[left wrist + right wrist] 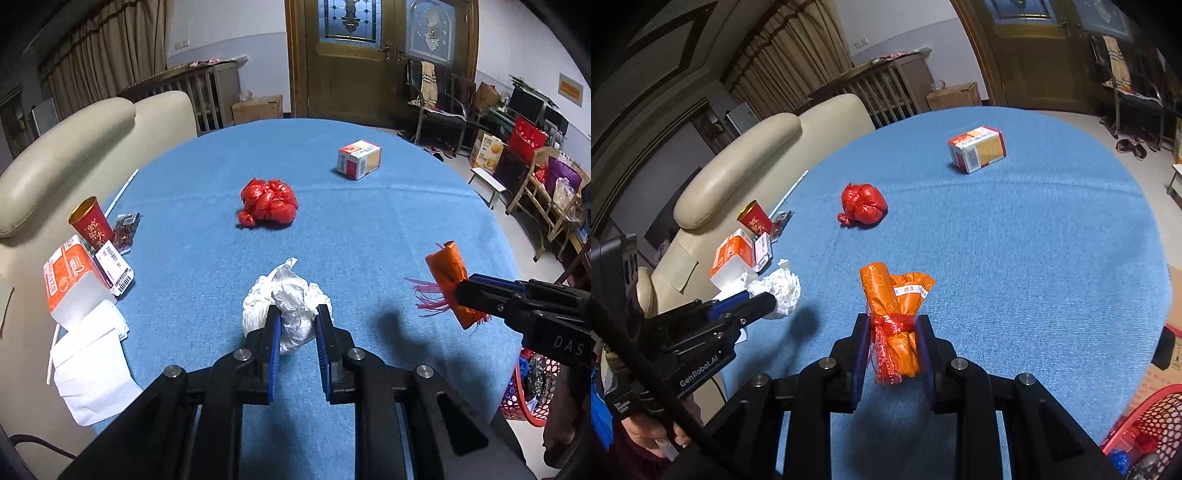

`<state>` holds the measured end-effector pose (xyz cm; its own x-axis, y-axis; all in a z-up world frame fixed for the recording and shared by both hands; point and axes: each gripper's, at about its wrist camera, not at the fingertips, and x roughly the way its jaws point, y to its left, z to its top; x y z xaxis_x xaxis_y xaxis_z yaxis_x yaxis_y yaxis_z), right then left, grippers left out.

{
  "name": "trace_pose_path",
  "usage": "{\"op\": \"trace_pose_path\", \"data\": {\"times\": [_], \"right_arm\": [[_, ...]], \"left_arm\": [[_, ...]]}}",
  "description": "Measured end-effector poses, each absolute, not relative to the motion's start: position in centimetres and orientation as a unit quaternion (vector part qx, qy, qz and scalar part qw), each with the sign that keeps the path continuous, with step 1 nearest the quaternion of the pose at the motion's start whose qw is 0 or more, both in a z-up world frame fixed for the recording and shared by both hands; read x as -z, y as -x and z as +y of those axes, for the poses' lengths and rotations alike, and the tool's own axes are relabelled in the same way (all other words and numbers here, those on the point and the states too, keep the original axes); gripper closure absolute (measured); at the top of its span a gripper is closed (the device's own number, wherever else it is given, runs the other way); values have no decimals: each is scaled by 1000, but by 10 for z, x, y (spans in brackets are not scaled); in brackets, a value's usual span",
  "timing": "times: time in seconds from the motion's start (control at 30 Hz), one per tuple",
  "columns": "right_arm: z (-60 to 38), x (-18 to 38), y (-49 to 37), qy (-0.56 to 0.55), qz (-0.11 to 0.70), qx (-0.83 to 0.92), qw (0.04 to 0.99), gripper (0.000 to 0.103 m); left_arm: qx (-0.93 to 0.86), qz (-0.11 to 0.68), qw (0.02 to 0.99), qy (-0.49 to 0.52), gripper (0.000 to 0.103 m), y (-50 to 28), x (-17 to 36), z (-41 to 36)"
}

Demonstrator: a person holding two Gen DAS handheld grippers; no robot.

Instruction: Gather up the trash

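Observation:
My left gripper (297, 314) is shut on a crumpled white paper ball (286, 308) and holds it above the blue table; it also shows in the right wrist view (781, 288). My right gripper (893, 325) is shut on an orange wrapper bundle (897, 306) tied with red ribbon, held above the table; the bundle also shows in the left wrist view (448, 280). A red crumpled plastic bag (269, 203) lies mid-table. A small red and white carton (359, 158) sits farther back. A red mesh basket (1148, 428) stands low at the right, beside the table.
At the table's left edge (155, 229) stand a red paper cup (92, 223), an orange and white tissue pack (70, 277), a small labelled box (112, 267), white paper (92, 362) and a straw (122, 192). A cream sofa (74, 155) is left.

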<state>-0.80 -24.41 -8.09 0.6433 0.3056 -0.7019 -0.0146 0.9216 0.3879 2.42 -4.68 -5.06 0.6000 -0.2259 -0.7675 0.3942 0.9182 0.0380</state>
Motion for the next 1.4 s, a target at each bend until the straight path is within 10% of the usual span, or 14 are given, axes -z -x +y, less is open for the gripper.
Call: {"op": "trace_pose_path", "data": {"times": [1.4], "right_arm": [[-300, 47, 95, -194, 363, -50, 910, 76]], "left_arm": [[212, 376, 888, -161, 84, 39, 16, -109]]}}
